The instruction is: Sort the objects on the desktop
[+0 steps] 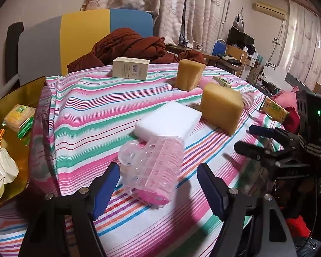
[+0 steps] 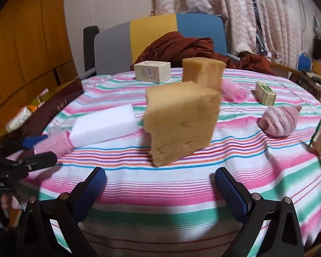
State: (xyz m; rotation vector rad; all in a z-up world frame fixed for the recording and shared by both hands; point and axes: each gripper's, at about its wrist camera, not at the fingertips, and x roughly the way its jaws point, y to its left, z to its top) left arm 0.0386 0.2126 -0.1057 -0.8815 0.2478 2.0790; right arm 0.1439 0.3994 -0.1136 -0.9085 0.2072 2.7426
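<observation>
The left gripper [image 1: 158, 185] is hovering low over the striped tablecloth [image 1: 79, 115] with its blue pads spread wide and holding nothing, and the pink hair roller [image 1: 153, 171] is lying on its side just ahead, between the two pads but touching neither as far as the left wrist view shows. The right gripper [image 2: 160, 189] is likewise standing spread and empty, facing the near yellow sponge [image 2: 180, 122], which is sitting well clear of its fingertips. The step in hand looks like picking up the roller for sorting, probably into the gold tray [image 1: 21, 94] at the left, where snack packets are already lying. To do it well, the pads should be closing across the roller's round body near its middle, gently, since the clear ribbed shell looks thin and likely to slip or flex under a hard squeeze. The roller's long axis is running from its solid pink end cap, nearest the camera and slightly right, toward its clear end, which is pointing away and left and lying up against the white foam block [image 1: 169, 120]. So the pads are already straddling it across the short way; the foam block may shift if nudged during the closing.
</observation>
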